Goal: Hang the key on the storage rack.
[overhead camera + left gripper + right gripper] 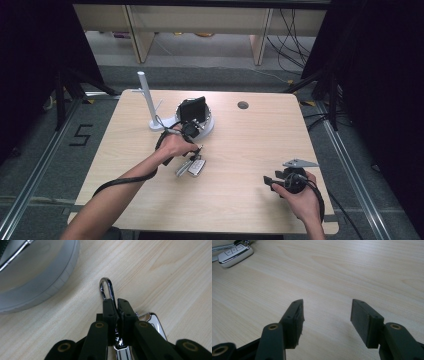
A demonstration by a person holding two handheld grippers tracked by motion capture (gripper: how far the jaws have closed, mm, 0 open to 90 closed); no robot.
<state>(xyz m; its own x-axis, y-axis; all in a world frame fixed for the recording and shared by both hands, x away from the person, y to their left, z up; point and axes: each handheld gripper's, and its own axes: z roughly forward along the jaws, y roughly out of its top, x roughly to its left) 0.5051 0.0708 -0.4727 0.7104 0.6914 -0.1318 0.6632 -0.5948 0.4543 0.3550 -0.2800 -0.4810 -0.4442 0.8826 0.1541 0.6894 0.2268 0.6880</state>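
A silver car key fob [196,168] lies on the wooden table near its middle, with a chrome carabiner clip [107,288] attached. My left gripper [116,305] is shut on the carabiner, whose loop pokes out beyond the fingertips. The fob's chrome edge [155,322] peeks out beside the jaws. In the high view the left gripper [196,152] points down at the fob. My right gripper [326,315] stands open over bare table with nothing between its jaws; the fob [234,255] lies far off at that view's top left. In the high view the right gripper [270,181] sits near the front right.
A round white dish [212,125] holding a black box [192,110] stands just behind the left hand; its grey rim [50,287] is close to the carabiner. A white upright post on a base [146,100] stands at the back left. A cable hole [243,105] sits farther back.
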